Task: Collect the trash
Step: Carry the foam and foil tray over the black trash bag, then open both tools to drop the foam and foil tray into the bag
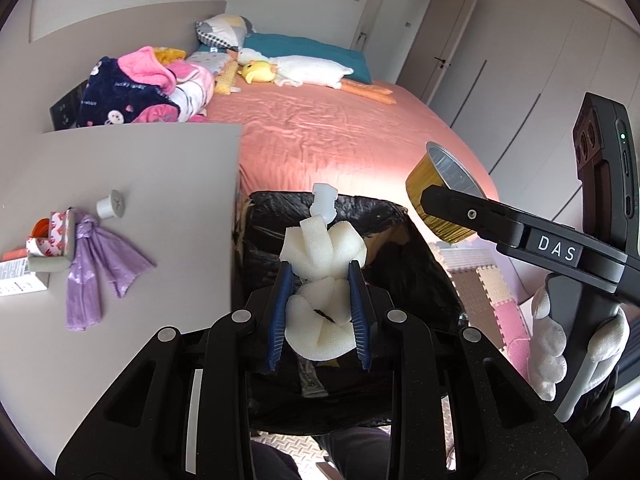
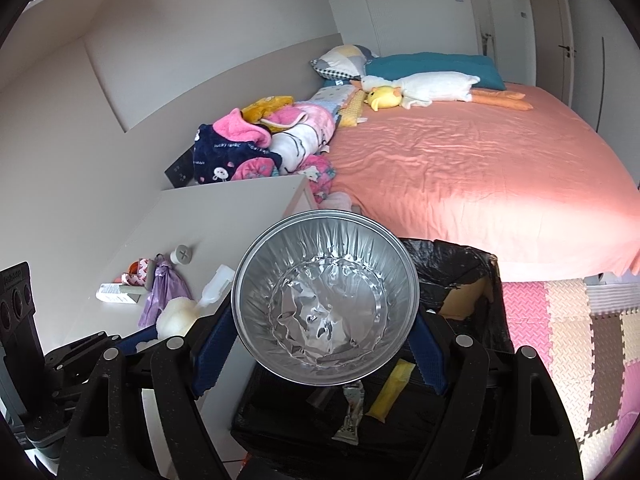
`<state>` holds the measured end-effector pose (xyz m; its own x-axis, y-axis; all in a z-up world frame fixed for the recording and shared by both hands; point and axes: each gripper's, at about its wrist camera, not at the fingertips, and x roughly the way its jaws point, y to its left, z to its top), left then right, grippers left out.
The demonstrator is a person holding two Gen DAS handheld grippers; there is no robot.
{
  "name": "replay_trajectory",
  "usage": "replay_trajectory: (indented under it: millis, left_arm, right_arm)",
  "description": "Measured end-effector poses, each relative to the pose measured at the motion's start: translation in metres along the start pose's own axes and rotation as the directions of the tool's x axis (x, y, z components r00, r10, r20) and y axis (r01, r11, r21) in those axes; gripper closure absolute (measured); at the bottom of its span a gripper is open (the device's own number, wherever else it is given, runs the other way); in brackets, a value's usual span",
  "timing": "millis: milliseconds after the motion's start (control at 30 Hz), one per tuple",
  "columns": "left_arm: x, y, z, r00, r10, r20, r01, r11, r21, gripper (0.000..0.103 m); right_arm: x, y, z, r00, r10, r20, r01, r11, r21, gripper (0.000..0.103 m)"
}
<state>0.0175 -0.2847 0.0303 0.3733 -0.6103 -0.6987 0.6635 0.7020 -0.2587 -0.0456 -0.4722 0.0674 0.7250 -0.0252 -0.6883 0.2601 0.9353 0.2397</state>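
Foam wad [image 1: 324, 280] pinched mid-frame in left claw [image 1: 322, 300], jaws narrow, hanging over black-lined bin [image 1: 420, 256], likely lined up for drop. Foil cup [image 2: 326, 300] clamped by sides in right claw [image 2: 320, 344], jaws wide on it, mouth facing camera, also above bin. Purple bag [image 1: 96, 268] and white cap [image 1: 110, 204] on bench [image 1: 160, 168], left of frame, uncollected.

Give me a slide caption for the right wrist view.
Right gripper holds a foil cup above the black-lined bin.
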Motion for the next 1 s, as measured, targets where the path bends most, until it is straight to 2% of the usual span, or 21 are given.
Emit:
replay_trajectory:
  millis: [633,1000]
  left_arm:
    - [0.041,-0.045,0.012,0.995,-0.081,-0.062,0.085,0.993,0.081,0.075]
    - [0.071,-0.049,0.011,0.988,-0.089,-0.122,0.101,0.991,0.088,0.075]
  right_arm:
    - [-0.014,-0.052,-0.009,0.997,-0.078,0.005,0.078,0.993,0.084,0.025]
    - [-0.002,-0.071,-0.014,0.995,-0.097,-0.026,0.100,0.987,0.125,0.025]
